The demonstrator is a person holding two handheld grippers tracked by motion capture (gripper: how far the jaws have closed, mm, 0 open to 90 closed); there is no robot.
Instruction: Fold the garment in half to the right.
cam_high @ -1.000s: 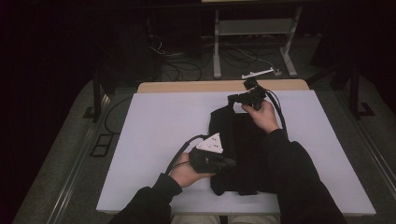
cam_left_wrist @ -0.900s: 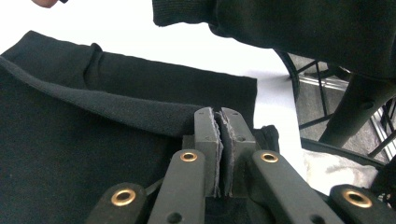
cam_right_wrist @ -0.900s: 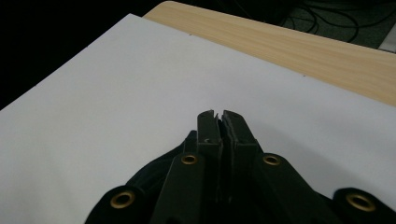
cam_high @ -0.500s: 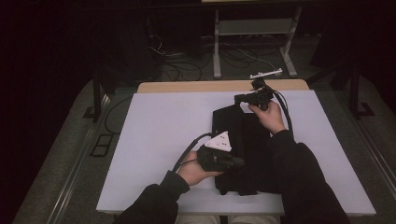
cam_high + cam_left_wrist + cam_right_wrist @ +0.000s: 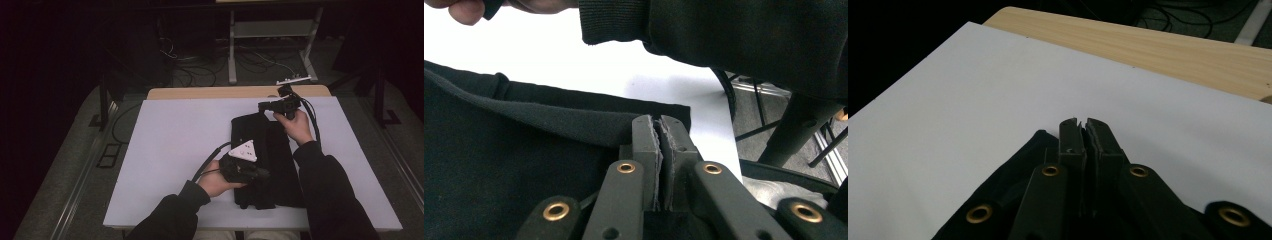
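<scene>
High view: a black garment (image 5: 265, 160) lay folded right of centre on the white table (image 5: 165, 145). The left gripper (image 5: 260, 175) sat at its lower left edge, the right gripper (image 5: 263, 105) at its upper edge.

Left gripper view: the jaws stood closed, pinching a fold of the black garment (image 5: 524, 145) at lower centre.

Right gripper view: the jaws stood closed over the black garment's (image 5: 1013, 180) corner, bottom centre; whether cloth was pinched could not be told.

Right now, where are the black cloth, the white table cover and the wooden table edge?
black folded cloth (image 5: 272, 165): high view, its middle panel.
white table cover (image 5: 175, 135): high view, bare left part.
light wooden table edge (image 5: 1168, 45): right gripper view, far strip.
</scene>
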